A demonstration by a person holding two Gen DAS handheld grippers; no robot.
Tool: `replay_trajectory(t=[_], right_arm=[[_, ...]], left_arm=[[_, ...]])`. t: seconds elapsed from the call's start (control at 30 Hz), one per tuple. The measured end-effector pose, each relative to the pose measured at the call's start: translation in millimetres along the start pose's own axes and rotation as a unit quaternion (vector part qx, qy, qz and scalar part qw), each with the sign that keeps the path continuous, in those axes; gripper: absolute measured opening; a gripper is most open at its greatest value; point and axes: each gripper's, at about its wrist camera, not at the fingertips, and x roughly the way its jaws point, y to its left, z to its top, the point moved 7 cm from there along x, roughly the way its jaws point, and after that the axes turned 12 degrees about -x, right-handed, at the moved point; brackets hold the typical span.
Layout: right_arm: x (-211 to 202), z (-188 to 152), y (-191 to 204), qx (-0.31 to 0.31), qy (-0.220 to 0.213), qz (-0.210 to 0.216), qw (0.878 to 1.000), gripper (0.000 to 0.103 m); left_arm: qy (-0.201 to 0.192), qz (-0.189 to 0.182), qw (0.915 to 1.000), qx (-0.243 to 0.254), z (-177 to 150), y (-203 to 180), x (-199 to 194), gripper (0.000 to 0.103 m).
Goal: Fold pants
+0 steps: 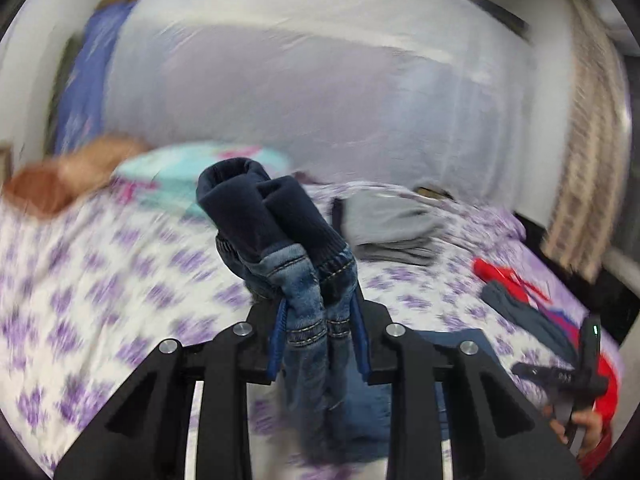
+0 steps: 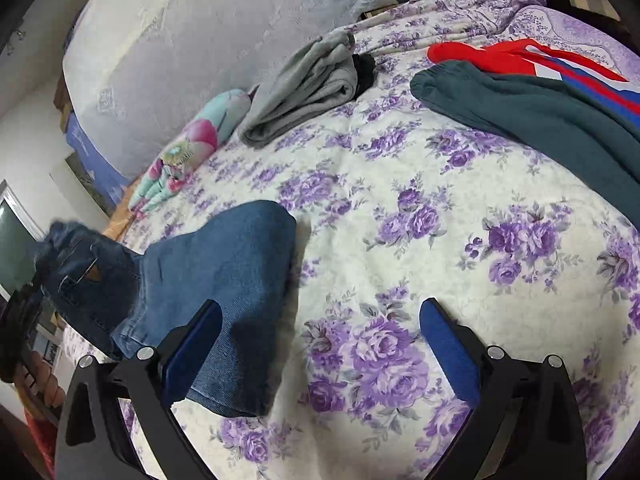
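blue-padded jaws of the left gripper (image 1: 318, 316) are clamped on a bunched end of the jeans (image 1: 280, 248), nearest the lens in the left wrist view; the dark ribbed cuffs poke up past the pads toward 12 o'clock while the denim drops away below at 6 o'clock. in the right wrist view the right gripper (image 2: 320, 344) stands with its jaws wide apart and nothing between them, and the rest of the jeans (image 2: 224, 280) lies on the floral bedspread (image 2: 440, 240) at about 9 o'clock of that gap, one leg passing under the left-hand pad. judging by the look, the denim is soft and limp but fairly weighty, so it will sag and swing from a single pinch; a seam, hem or waistband edge should give the surest hold, not slippery. farther off at 12 o'clock lies a folded grey garment (image 2: 312, 92), with a dark teal garment (image 2: 520, 112) and a red garment (image 2: 500, 58) at 1 to 2 o'clock. a floral pillow (image 2: 192, 148) rests at 10 o'clock.
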Motion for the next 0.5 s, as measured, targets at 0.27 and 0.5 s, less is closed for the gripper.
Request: replay_trajectory(t=[0.27, 0.5], right_arm=[[-4.7, 1.1, -4.1, 0.023, -0.015, 0.023, 0.999, 0.100], [-10.4, 2.6, -13.0, 0.049, -0.038, 0.033, 0.998, 0.099]], left_arm=[[0.041, -0.096, 0.9797, 0.171, -79.1, -150.7, 24.8, 0.024], [0.136, -0.085, 0.9650, 0.208, -158.7, -164.7, 59.0, 0.026]])
